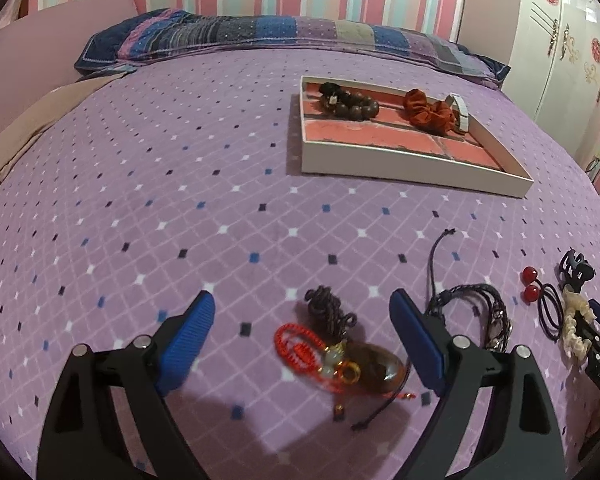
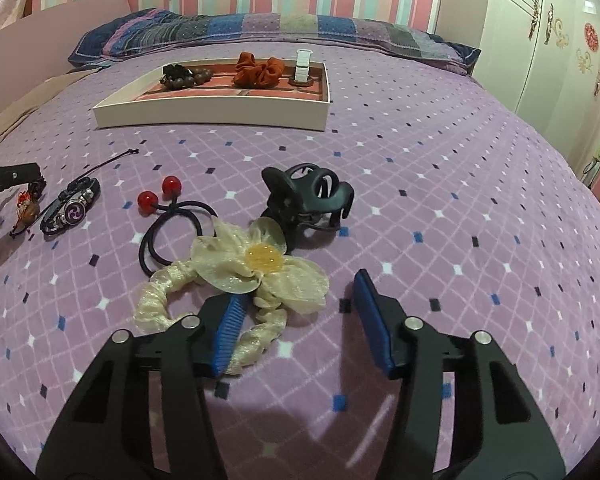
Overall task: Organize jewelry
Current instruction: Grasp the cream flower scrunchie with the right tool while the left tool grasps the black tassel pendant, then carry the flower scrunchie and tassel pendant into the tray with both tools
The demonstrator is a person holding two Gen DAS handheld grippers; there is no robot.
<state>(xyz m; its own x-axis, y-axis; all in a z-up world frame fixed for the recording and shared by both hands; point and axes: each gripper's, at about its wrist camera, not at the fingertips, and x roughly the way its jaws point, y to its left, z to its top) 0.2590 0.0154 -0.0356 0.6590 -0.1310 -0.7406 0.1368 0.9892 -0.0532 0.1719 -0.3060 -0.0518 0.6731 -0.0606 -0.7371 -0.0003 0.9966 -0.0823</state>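
We see purple bed (image 1: 140, 200). Our left claw (image 1: 302, 312) spread wide, holding nothing, amber pendant (image 1: 374, 370) on red cord lying between its fingers, untouched. Our right claw (image 2: 302, 292) half open, empty; left finger (image 2: 228, 324) lies over cream flower scrunchie (image 2: 256, 272), right finger on bare cover. Black clip (image 2: 308, 196), red-bead tie (image 2: 172, 216), black bracelet (image 2: 74, 208) lie near bed's front edge. Tray (image 2: 212, 114) mid-bed toward pillows holds brown beads (image 2: 188, 74), rust scrunchie (image 2: 258, 68), white band (image 2: 302, 66).

Home bedroom, purple bedspread (image 1: 140, 184), pillow (image 1: 260, 36), white wardrobe (image 1: 560, 60)
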